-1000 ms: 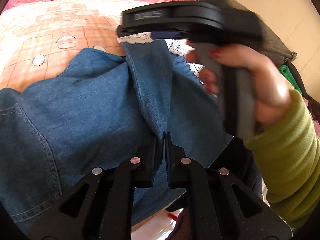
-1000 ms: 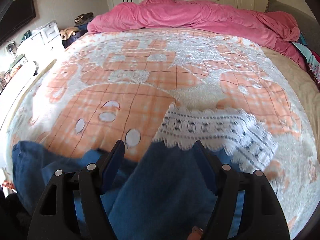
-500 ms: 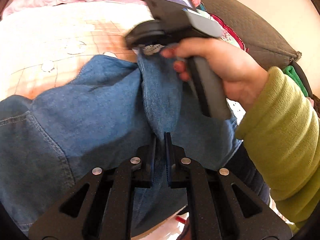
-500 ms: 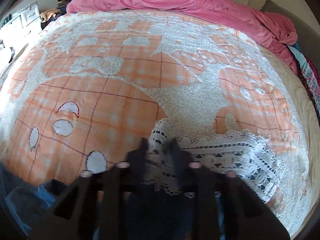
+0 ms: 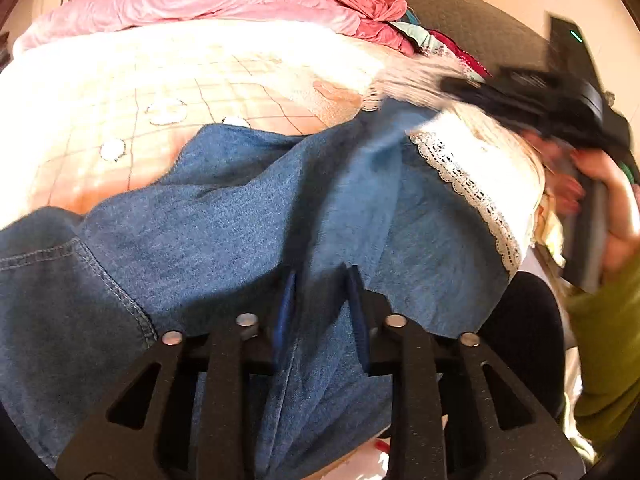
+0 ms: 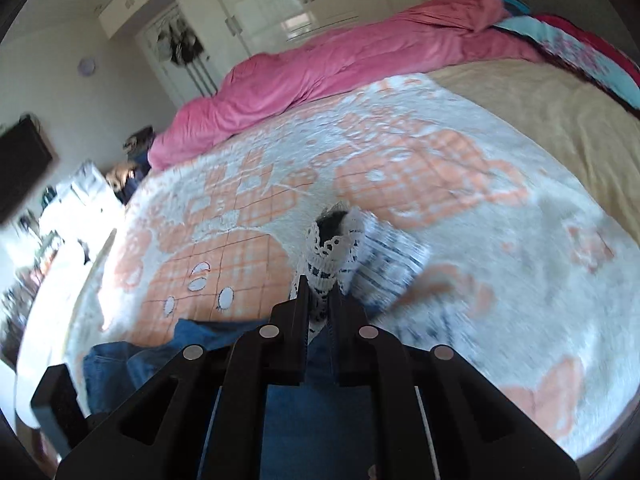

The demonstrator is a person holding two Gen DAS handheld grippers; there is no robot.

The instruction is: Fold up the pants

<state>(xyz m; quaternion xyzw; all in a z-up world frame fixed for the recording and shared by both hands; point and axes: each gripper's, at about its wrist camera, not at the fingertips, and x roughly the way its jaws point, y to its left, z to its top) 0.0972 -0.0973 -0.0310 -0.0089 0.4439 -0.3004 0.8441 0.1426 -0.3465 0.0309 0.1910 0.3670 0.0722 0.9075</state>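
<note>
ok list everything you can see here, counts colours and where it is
denim pants: one, blue, spread on the near part of the bed
lace cuff: one, white, on the pants' leg end, pinched by the right gripper
blanket: one, orange and white check, covering the bed
duvet: one, pink, bunched along the bed's far edge
wardrobe: one, white, against the far wall
left gripper: black, open, fingers either side of a denim fold
right gripper: black, shut on the lace cuff
right hand: red nails, green sleeve, holding the right gripper's handle
</note>
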